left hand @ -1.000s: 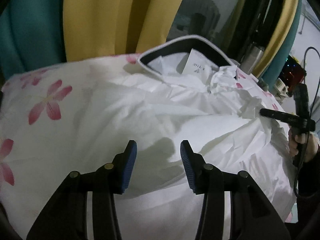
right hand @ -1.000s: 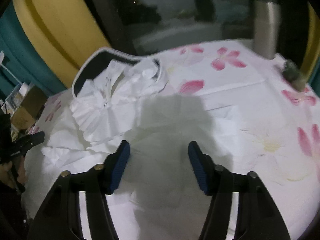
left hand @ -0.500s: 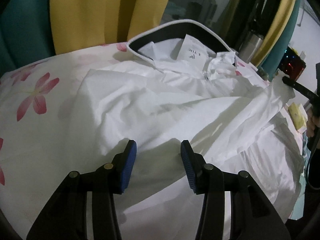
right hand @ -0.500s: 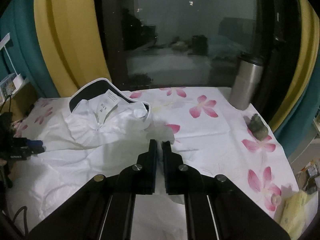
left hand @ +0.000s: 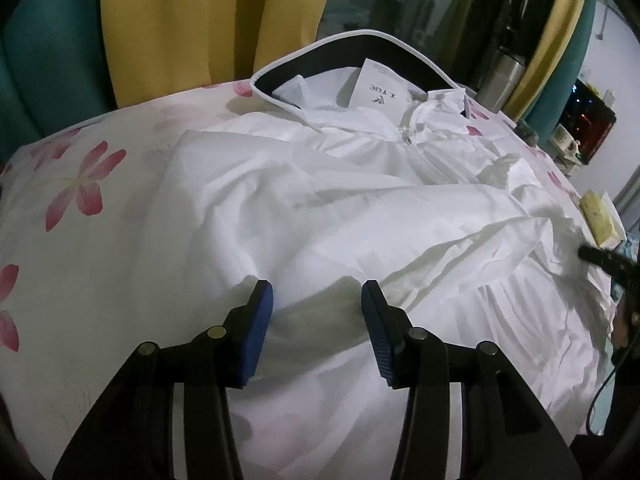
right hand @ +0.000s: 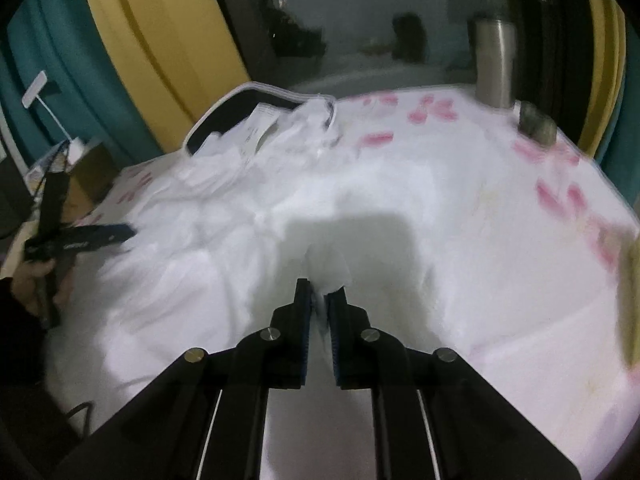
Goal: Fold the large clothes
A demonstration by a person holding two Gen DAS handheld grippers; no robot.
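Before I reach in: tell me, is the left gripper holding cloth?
No: the left gripper stands open above the white garment.

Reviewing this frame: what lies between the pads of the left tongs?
Nothing is gripped. In the left wrist view the left tongs stand open above the white garment, with only its wrinkled cloth showing through the gap.

wrist views angled down, sharing white garment (left hand: 360,208)

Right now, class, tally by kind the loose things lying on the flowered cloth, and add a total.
White jacket: 1
Steel flask: 1
Yellow packet: 1
Small grey lump: 1
Total: 4
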